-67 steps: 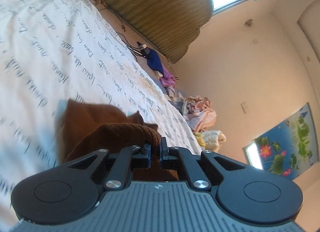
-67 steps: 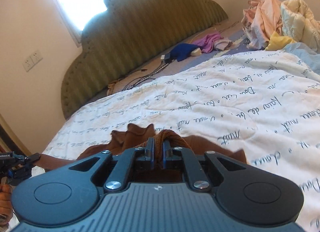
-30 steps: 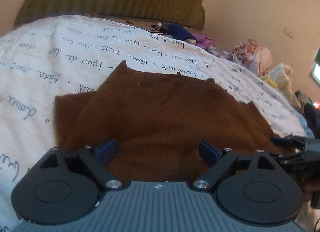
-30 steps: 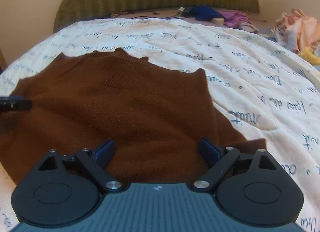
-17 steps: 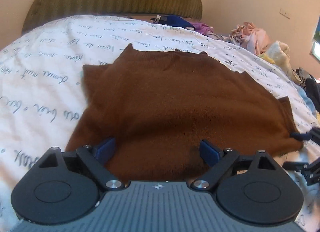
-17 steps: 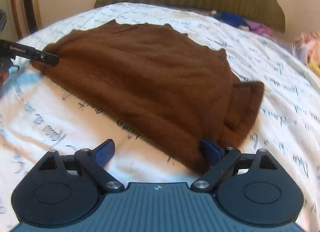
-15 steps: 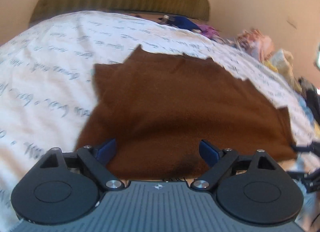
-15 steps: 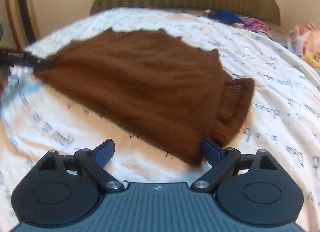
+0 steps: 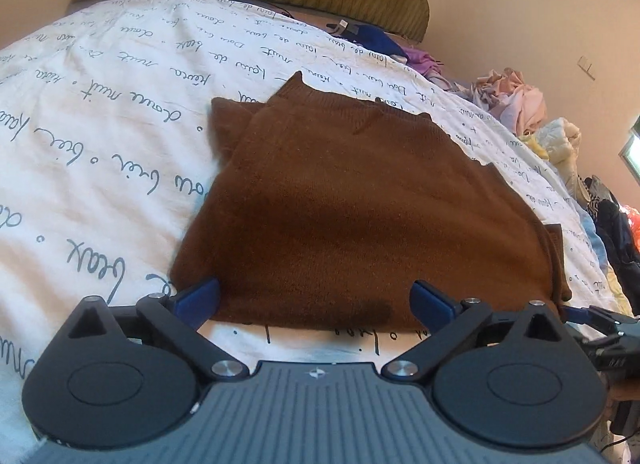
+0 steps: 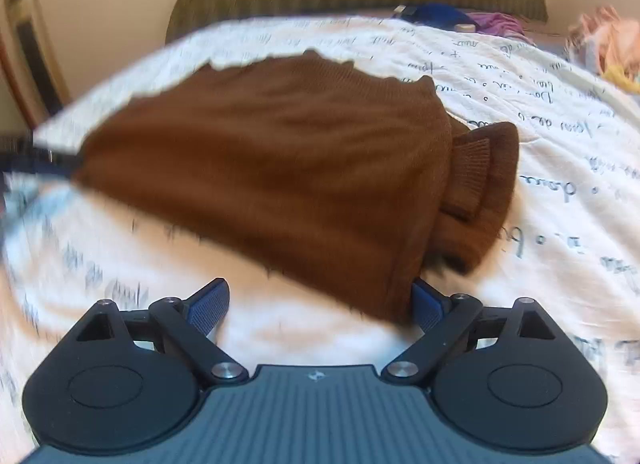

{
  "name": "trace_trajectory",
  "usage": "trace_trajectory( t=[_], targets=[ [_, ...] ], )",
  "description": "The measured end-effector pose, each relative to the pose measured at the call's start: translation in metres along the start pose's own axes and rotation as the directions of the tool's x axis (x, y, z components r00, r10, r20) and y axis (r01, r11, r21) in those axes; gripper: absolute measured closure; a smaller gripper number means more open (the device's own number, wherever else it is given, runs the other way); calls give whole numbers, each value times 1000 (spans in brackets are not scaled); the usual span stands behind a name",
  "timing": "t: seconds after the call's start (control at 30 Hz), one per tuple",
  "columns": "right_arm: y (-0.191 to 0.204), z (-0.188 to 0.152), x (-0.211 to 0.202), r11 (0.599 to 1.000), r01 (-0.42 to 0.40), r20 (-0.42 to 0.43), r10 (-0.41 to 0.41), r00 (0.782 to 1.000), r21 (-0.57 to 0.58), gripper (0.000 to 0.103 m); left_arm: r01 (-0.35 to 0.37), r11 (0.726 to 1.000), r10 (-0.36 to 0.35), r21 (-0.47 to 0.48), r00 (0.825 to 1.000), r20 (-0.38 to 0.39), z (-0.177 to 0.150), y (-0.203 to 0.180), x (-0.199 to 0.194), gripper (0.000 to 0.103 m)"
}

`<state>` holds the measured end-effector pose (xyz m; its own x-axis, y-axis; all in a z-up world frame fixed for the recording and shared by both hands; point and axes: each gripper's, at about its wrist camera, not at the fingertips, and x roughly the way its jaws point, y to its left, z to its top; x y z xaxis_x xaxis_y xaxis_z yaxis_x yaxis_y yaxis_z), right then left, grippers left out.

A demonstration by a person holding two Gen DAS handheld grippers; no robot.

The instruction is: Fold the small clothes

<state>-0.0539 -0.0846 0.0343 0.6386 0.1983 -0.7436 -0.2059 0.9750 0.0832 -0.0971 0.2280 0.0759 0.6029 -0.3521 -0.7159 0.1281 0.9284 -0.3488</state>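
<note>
Brown sweater (image 9: pixel 360 203) flat on bedspread (image 9: pixel 100 123); both tongs apparently empty.

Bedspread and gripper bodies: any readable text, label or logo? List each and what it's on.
"beau", "nuit": cursive script, seen upside down, on the white bedspread; reading uncertain.
Other script lines on it: too distorted or blurred to read.
Small diamond emblem on the left gripper body: no letters.
Brown sweater: no label visible.
</note>
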Motion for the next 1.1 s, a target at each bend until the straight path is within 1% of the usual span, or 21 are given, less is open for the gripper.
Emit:
trace_trajectory(
  t=[0.07,0.13,0.2,0.23,0.27,0.3,0.33,0.37,0.4,0.43,0.5,0.53,0.6,0.7,0.77,0.8,0.87,0.93,0.97,1.03,1.1],
  targets=[
    [0,-1,-20,998,62,48,-63,997,27,9,2,1000,-2,5,1000,-14,1,0,-10,5],
    [-2,4,-32,997,56,139,-64,988,61,9,31,1000,-31,-5,999,12,4,-2,-22,5],
    [0,12,-34,996,-30,228,10,974,86,8,73,997,-72,-1,997,41,10,-10,-25,4],
    [2,15,-29,994,-75,246,53,968,82,3,81,997,-81,11,996,44,13,-17,-22,4],
    [2,18,-20,990,-118,253,95,963,80,2,85,996,-86,24,995,44,14,-24,-17,4],
    [-1,21,-11,985,-144,235,119,965,93,2,86,996,-87,33,995,40,15,-31,-9,3],
    [-4,23,6,983,-140,178,117,977,123,2,76,997,-77,32,997,19,14,-34,2,3],
    [-10,22,20,984,-84,99,69,993,158,2,48,998,-48,36,999,-11,12,-35,15,4],
    [-15,16,24,987,-65,94,52,994,144,2,12,999,-11,49,1000,-28,7,-33,26,4],
    [-16,8,18,991,-87,136,74,988,97,2,7,995,-8,97,1000,10,2,-34,28,2],
    [-12,4,10,996,-70,115,64,991,51,2,-10,984,5,177,1000,28,-9,-35,25,2],
    [-9,7,5,998,-39,100,35,994,38,2,-16,982,12,188,1000,24,-11,-35,21,2],
    [-11,12,-6,998,-32,97,25,995,62,2,-16,983,13,182,1000,18,-11,-32,9,2],
    [-30,9,-19,978,-58,130,33,991,200,2,18,996,-21,86,999,34,-4,-14,-13,2],
    [-57,6,-19,940,-76,130,35,991,333,2,30,1000,-29,-10,998,56,4,4,-28,2],
    [-72,2,-18,909,-97,129,48,990,404,2,50,996,-46,-73,997,58,11,16,-33,1],
    [-100,-7,-14,830,-180,137,126,983,527,2,104,974,-98,-201,994,38,20,42,-35,1],
    [-113,-12,-6,772,-234,163,170,972,591,2,183,927,-190,-327,982,11,28,67,-29,1],
    [-117,-13,-3,749,-250,173,182,968,614,1,195,906,-208,-375,978,8,30,76,-27,1],
    [-121,-15,0,706,-292,206,206,956,645,1,208,889,-224,-408,975,10,32,86,-23,1],
    [-119,-10,6,694,-305,212,220,952,652,1,212,880,-244,-425,970,-19,34,89,-14,1]
  ],
)
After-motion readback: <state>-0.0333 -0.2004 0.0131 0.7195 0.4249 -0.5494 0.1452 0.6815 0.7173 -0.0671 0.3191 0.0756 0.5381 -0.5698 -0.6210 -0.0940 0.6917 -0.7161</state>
